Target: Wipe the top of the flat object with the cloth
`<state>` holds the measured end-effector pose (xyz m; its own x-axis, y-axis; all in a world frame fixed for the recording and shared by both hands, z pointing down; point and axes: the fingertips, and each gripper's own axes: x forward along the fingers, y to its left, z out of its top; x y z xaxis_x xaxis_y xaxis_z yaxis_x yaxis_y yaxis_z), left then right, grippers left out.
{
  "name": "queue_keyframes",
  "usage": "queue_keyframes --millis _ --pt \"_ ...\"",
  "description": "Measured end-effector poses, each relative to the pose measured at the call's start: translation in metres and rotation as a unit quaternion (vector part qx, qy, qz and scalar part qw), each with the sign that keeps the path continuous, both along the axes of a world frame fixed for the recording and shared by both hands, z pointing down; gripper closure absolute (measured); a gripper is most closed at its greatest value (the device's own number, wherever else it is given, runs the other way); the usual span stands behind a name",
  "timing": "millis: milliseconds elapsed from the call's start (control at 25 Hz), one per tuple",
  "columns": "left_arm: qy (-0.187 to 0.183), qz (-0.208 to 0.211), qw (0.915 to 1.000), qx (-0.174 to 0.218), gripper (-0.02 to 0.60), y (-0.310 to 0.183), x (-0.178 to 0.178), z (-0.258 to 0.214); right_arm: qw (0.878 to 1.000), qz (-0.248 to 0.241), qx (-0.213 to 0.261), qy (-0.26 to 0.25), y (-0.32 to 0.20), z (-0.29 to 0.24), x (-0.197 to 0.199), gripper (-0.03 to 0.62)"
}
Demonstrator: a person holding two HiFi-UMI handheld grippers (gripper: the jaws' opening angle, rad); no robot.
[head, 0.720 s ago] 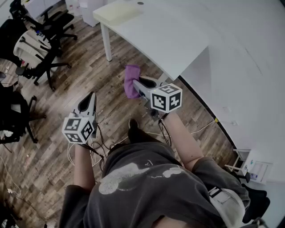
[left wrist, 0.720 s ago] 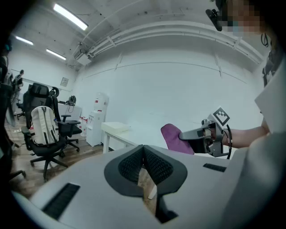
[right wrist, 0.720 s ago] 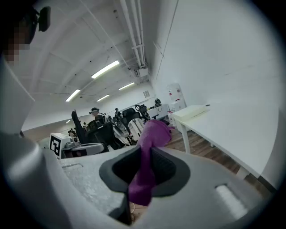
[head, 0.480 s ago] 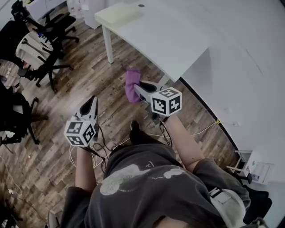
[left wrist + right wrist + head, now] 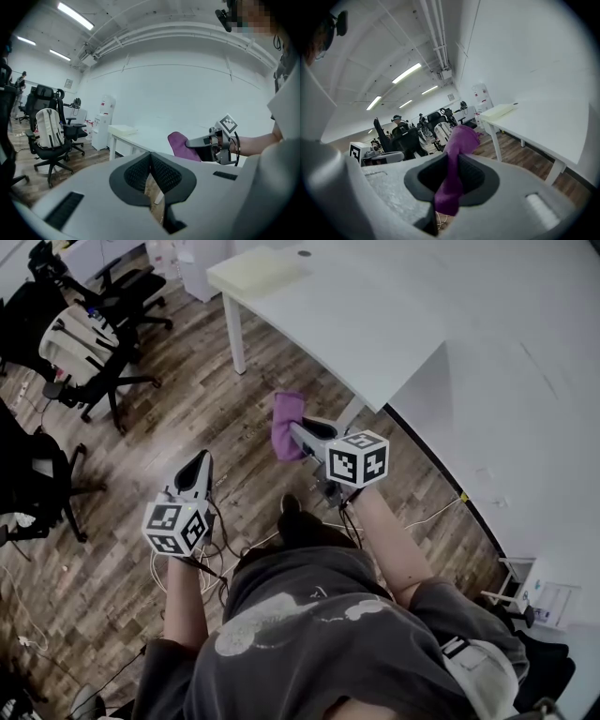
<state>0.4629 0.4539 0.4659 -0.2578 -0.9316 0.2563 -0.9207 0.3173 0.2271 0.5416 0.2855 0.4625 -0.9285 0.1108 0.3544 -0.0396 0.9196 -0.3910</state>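
Head view pictures were taken over a wooden floor (image 5: 141, 474), short of the white counter (image 5: 375, 324). The right hand-held gripper (image 5: 302, 432) was clenched on the one purple cloth (image 5: 286, 418). The cloth was pinched near its middle, so that a free fold stood beyond the jaws, judged ready to be laid on a surface. The left hand-held gripper (image 5: 198, 468) was closed on nothing, its jaws met at the tips. It was held low and aside, presumably because a single cloth calls for a single grip. Two grippers were counted in all. One flat object, a pale pad (image 5: 251, 268), was seen lying on the counter's far corner, well apart from the cloth, so wiping was judged not yet begun.
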Motion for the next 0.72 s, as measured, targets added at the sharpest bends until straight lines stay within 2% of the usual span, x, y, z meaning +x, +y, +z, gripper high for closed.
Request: queue_keyframes --millis 280,480,720 --pt "0.002 -0.007 1.0000 -0.007 0.586 -0.006 -0.026 0.004 1.000 0.013 -0.016 -0.002 -0.020 0.005 -0.029 0.530" --pt "0.004 -0.026 0.9995 -0.017 0.586 -0.015 -0.068 0.013 0.999 0.008 -0.030 -0.014 -0.042 0.010 -0.081 0.530" --pt "0.003 -0.038 0.9990 -0.025 0.586 -0.050 -0.132 0.015 0.999 0.011 -0.042 -0.025 -0.095 0.012 -0.155 0.530"
